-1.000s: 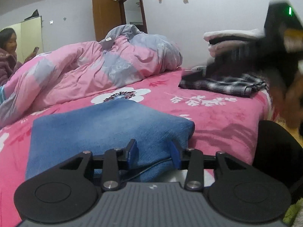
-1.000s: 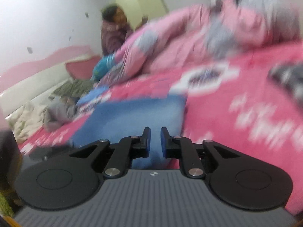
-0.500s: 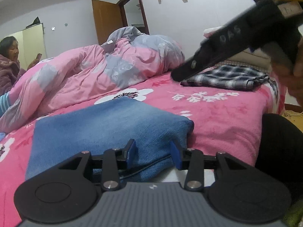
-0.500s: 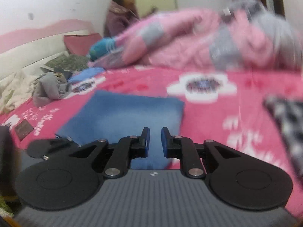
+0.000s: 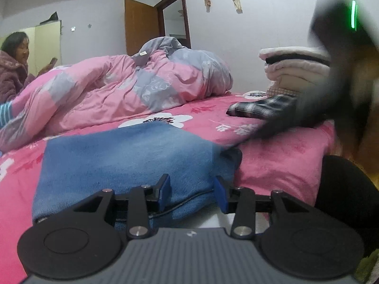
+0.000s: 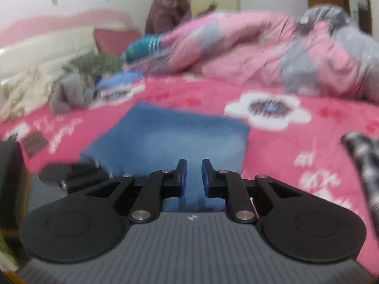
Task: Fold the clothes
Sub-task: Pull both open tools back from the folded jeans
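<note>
A folded blue garment (image 5: 132,156) lies on the pink flowered bed (image 5: 284,156), near its front edge. My left gripper (image 5: 191,190) is open, its jaws on either side of the garment's near edge, holding nothing. My right gripper (image 6: 192,175) has a narrow gap between its jaws and is empty, just above the garment's (image 6: 170,137) near right part. In the left wrist view the right gripper shows as a dark blur (image 5: 308,108) coming down at the garment's right corner. The left gripper shows at the lower left of the right wrist view (image 6: 73,175).
A folded plaid garment (image 5: 258,106) lies to the right, with a stack of folded clothes (image 5: 296,68) behind it. A pink and grey quilt (image 5: 132,87) is heaped at the back. A person (image 5: 14,71) sits at the far left. Loose clothes (image 6: 71,90) lie by the headboard.
My right gripper has swung down from above the plaid garment to the blue garment's right corner. My left gripper has stayed put at the near edge.
</note>
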`<control>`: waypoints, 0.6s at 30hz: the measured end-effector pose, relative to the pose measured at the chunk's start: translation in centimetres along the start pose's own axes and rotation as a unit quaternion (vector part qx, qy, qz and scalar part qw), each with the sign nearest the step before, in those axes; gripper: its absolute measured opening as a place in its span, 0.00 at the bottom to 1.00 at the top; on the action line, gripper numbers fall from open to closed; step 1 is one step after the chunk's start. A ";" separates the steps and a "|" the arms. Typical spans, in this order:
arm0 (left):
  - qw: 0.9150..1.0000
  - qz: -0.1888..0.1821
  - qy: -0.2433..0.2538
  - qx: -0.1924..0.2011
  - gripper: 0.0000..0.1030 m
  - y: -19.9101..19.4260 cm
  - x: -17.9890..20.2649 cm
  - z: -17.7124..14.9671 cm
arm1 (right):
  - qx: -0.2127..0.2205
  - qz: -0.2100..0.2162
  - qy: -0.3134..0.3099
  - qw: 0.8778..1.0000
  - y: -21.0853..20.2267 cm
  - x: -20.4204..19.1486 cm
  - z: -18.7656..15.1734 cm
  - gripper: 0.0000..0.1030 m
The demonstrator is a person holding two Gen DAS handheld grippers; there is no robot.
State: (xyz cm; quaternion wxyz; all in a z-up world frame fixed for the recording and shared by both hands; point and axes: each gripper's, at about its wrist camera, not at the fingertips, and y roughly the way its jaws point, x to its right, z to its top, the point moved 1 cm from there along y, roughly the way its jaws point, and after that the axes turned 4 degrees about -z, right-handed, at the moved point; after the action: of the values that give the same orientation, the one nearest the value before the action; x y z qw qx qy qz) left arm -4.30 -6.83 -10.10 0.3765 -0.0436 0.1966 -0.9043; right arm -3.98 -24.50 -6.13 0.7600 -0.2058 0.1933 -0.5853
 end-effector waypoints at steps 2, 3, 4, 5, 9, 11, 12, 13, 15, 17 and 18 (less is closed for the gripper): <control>1.000 -0.002 -0.015 -0.002 0.36 -0.6 -0.6 0.1 | -0.006 0.006 -0.001 1.000 2.1 0.1 -2.4 0.11; 1.000 -0.001 -0.022 -0.003 0.36 -1.2 -0.8 0.4 | -0.002 0.015 0.015 1.000 1.9 0.5 -2.5 0.11; 1.000 0.004 -0.029 0.003 0.36 -2.1 -1.0 0.7 | -0.008 0.021 0.037 0.999 1.6 1.1 -2.1 0.11; 0.999 0.010 -0.037 0.015 0.37 -3.2 -1.3 1.1 | -0.012 0.024 0.043 0.999 1.5 1.4 -1.8 0.11; 0.995 0.066 -0.067 0.015 0.46 -4.8 -3.7 1.4 | -0.005 0.026 0.025 0.999 1.7 0.8 -1.9 0.11; 0.992 0.096 -0.082 0.013 0.46 -5.5 -5.0 1.5 | -0.004 0.027 0.030 0.999 1.8 0.9 -1.9 0.11; 0.991 0.102 -0.087 0.012 0.42 -5.5 -5.3 1.4 | -0.003 0.025 0.029 0.999 1.8 0.9 -1.8 0.11; 0.990 0.104 -0.090 0.010 0.41 -5.5 -5.5 1.2 | -0.002 0.022 0.026 0.999 1.7 0.9 -1.7 0.11; 0.990 0.107 -0.095 0.006 0.43 -5.3 -5.8 0.8 | 0.007 0.011 0.010 1.000 0.9 0.2 -1.2 0.12; 0.989 0.111 -0.101 0.002 0.43 -5.1 -6.1 0.4 | 0.035 -0.011 -0.017 0.999 -0.9 -0.7 -0.3 0.13; 0.988 0.112 -0.104 -0.001 0.43 -5.1 -6.2 0.2 | 0.051 -0.018 -0.027 0.998 -1.8 -1.1 0.2 0.13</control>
State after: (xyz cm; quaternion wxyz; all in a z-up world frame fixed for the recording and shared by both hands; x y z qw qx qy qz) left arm -3.20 0.68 -7.55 0.4940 -0.1155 0.1604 -0.8467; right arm -5.58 -23.87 -4.98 0.7638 -0.1862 0.1389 -0.6023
